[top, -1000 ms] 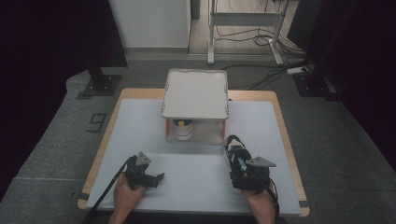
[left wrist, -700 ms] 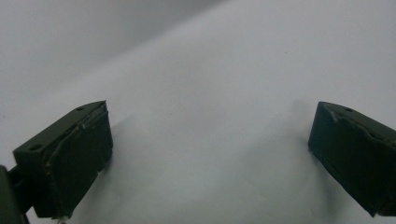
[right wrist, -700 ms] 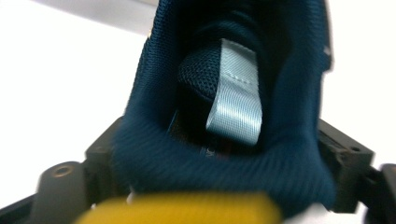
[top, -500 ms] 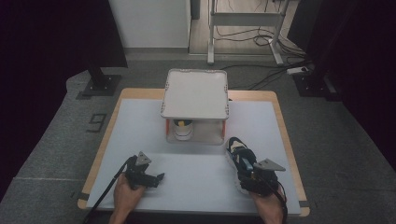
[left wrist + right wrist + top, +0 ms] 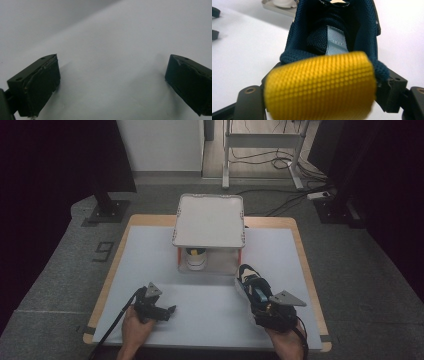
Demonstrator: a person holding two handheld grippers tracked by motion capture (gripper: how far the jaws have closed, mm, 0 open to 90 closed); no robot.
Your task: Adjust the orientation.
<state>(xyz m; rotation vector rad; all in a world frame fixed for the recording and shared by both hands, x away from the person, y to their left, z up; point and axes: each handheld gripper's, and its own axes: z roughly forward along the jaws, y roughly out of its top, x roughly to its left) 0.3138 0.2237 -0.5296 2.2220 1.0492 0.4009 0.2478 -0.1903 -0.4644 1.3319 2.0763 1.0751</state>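
A dark blue shoe (image 5: pixel 251 279) with a yellow heel tab (image 5: pixel 319 85) is held off the white mat at the front right, toe pointing toward the rack. My right gripper (image 5: pixel 257 298) is shut on its heel; the jaws have just been closing with the heel collar between them. In the right gripper view the shoe's opening (image 5: pixel 332 37) rises right in front of the camera. My left gripper (image 5: pixel 169 310) rests at the front left, its black fingers (image 5: pixel 40 85) standing wide open over bare mat with nothing between them.
A small rack with a white tray top (image 5: pixel 210 220) stands at the back middle of the table (image 5: pixel 295 227). A white and yellow shoe (image 5: pixel 196 258) sits on its lower level. Stands and cables lie on the floor beyond.
My right gripper has shifted a little to the right and toward the person, with the blue shoe raised in it. The left gripper has stayed put.
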